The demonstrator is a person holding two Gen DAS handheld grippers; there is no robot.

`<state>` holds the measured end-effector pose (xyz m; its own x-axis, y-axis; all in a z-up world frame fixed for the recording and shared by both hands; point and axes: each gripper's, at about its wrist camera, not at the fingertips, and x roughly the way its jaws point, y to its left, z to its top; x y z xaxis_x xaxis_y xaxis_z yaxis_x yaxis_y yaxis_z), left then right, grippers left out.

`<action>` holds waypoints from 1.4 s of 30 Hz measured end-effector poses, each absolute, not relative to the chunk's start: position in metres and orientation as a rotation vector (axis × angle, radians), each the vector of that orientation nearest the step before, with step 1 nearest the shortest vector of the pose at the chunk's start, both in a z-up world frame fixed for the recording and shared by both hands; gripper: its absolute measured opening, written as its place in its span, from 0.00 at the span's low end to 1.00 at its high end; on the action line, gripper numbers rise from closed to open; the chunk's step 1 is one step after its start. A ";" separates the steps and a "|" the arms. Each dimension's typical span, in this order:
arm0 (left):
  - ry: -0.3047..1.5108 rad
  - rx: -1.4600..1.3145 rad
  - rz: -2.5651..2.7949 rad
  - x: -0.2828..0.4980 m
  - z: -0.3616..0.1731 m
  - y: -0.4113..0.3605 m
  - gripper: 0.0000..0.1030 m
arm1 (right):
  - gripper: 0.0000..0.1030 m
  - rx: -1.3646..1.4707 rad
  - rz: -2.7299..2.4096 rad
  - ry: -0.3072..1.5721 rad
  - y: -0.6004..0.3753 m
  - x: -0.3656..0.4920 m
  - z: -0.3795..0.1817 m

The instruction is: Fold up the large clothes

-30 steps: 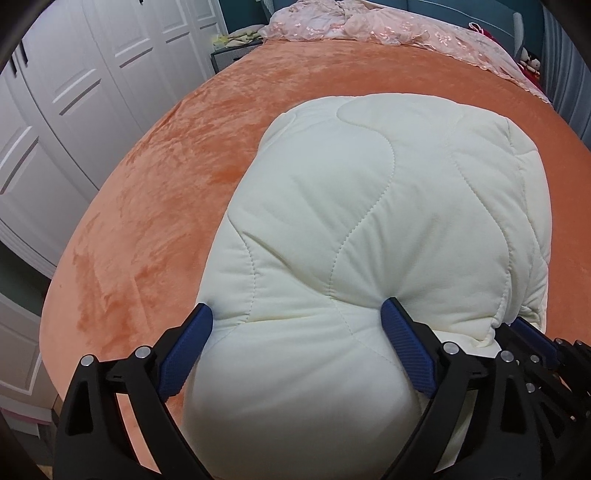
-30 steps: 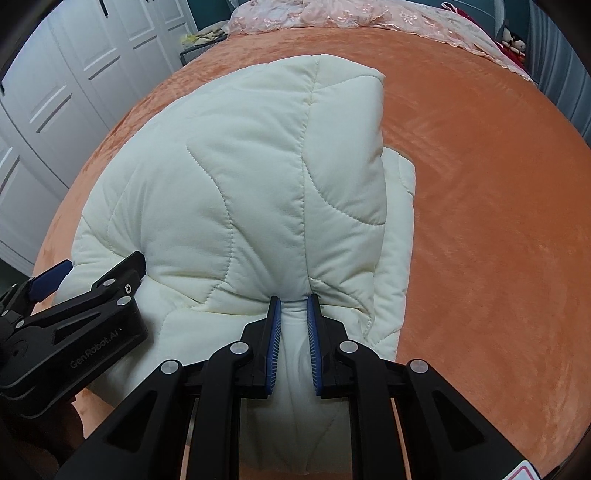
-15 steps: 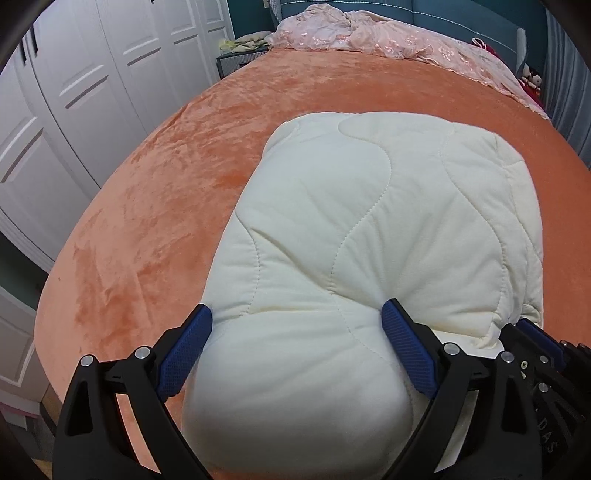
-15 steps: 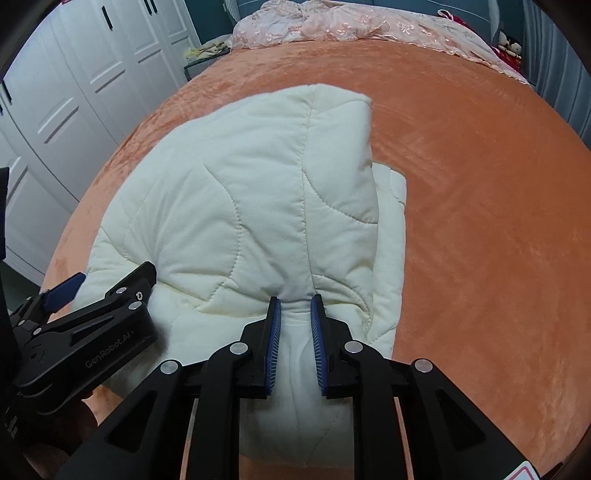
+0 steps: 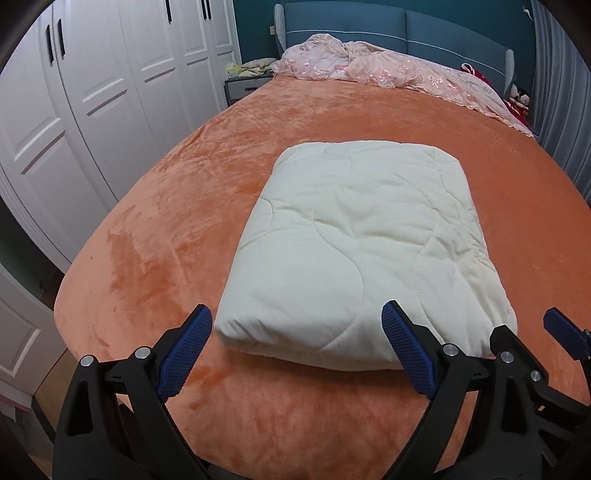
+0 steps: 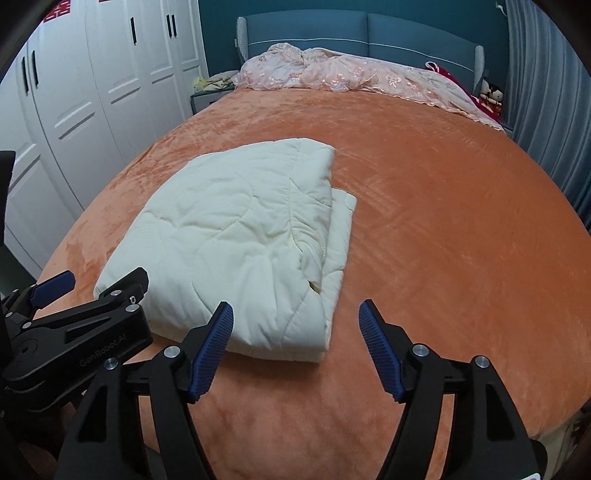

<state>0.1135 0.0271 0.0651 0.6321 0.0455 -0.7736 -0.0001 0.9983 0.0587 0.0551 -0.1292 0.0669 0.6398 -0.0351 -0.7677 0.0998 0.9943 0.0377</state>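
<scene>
1. Jaws of the left gripper (image 5: 295, 354) stand spread wide, holding nothing; its blue pads (image 5: 183, 354) sit just short of the near edge of the folded cream quilt (image 5: 362, 251).
2. Jaws of the right gripper (image 6: 295, 349) are likewise spread and empty, the quilt's near right corner lying just ahead of the left pad, the right pad over bare cover.
3. Beyond them the quilt rests flat on the orange bedspread (image 6: 443, 229), touching neither gripper.
4. Farthest off, a pink blanket (image 5: 388, 72) lies bunched against the blue headboard (image 6: 369, 31).
</scene>
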 end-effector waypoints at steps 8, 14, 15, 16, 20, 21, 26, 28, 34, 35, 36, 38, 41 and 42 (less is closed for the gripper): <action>0.863 0.094 0.027 0.076 0.057 0.017 0.88 | 0.69 0.096 -0.102 0.889 -0.139 0.018 0.050; 0.861 0.113 0.012 0.050 0.033 0.010 0.88 | 0.69 0.095 -0.127 0.883 -0.143 -0.010 0.028; 0.862 0.120 0.010 0.046 0.029 0.009 0.88 | 0.69 0.093 -0.133 0.885 -0.143 -0.012 0.025; 0.861 0.130 0.009 0.043 0.026 0.007 0.88 | 0.69 0.089 -0.139 0.888 -0.144 -0.015 0.022; 0.848 0.150 0.007 0.033 0.018 0.004 0.88 | 0.69 0.094 -0.150 0.898 -0.147 -0.025 0.014; 0.846 0.145 0.005 0.031 0.017 0.005 0.88 | 0.69 0.093 -0.154 0.895 -0.147 -0.028 0.013; 0.833 0.123 0.008 0.021 0.010 0.009 0.88 | 0.69 0.086 -0.165 0.880 -0.142 -0.037 0.009; 0.829 0.119 0.014 0.018 0.008 0.013 0.88 | 0.69 0.084 -0.166 0.877 -0.139 -0.039 0.008; 0.824 0.107 0.024 0.011 0.000 0.025 0.88 | 0.69 0.072 -0.145 0.880 -0.128 -0.042 0.003; 0.823 0.106 0.024 0.011 -0.002 0.027 0.88 | 0.69 0.073 -0.139 0.878 -0.126 -0.043 0.003; 0.823 0.104 0.026 0.010 -0.002 0.028 0.88 | 0.69 0.071 -0.137 0.876 -0.124 -0.044 0.002; 0.822 0.097 0.028 0.008 -0.004 0.031 0.88 | 0.69 0.075 -0.137 0.869 -0.122 -0.047 0.001; 0.818 0.081 0.032 0.008 -0.005 0.033 0.88 | 0.69 0.097 -0.136 0.857 -0.123 -0.048 -0.004; 0.818 0.075 0.030 0.008 -0.006 0.034 0.88 | 0.69 0.102 -0.138 0.865 -0.124 -0.048 -0.005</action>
